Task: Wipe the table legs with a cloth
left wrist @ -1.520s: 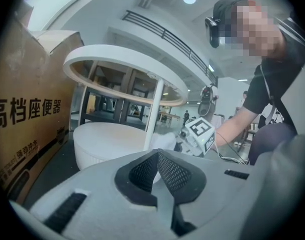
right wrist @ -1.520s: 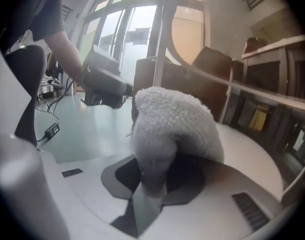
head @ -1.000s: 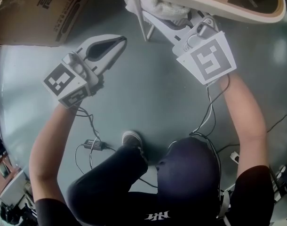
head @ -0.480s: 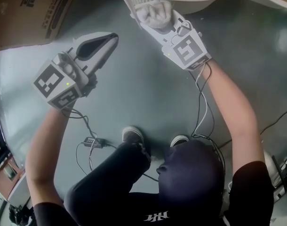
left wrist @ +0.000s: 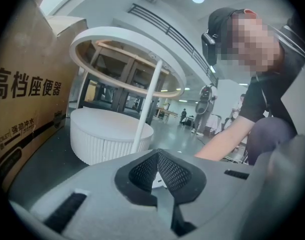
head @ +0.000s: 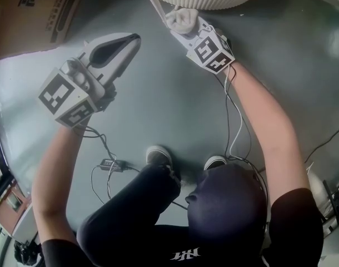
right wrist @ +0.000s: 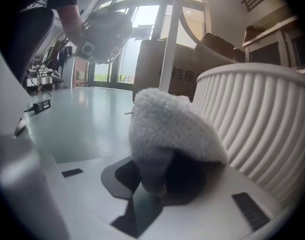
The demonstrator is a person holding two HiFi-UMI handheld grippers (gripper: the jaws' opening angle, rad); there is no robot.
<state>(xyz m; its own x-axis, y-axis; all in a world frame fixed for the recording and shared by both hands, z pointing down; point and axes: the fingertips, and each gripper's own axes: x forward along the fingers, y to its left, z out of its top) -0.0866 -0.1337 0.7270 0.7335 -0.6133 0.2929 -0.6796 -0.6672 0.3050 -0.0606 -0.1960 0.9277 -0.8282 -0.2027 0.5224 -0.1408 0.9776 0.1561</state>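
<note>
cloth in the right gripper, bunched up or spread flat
Bunched up: the cloth sits as a rounded wad clamped in the right gripper, no edge laid out flat.

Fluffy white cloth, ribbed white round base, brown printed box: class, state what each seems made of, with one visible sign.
Fluffy white cloth: soft pile fabric, perhaps microfibre; nubbly matte fuzz.
Ribbed white round base: smooth, hard, likely moulded plastic or painted wood; even flutes.
Brown box: cardboard; matte tan face, printed lettering.
</note>
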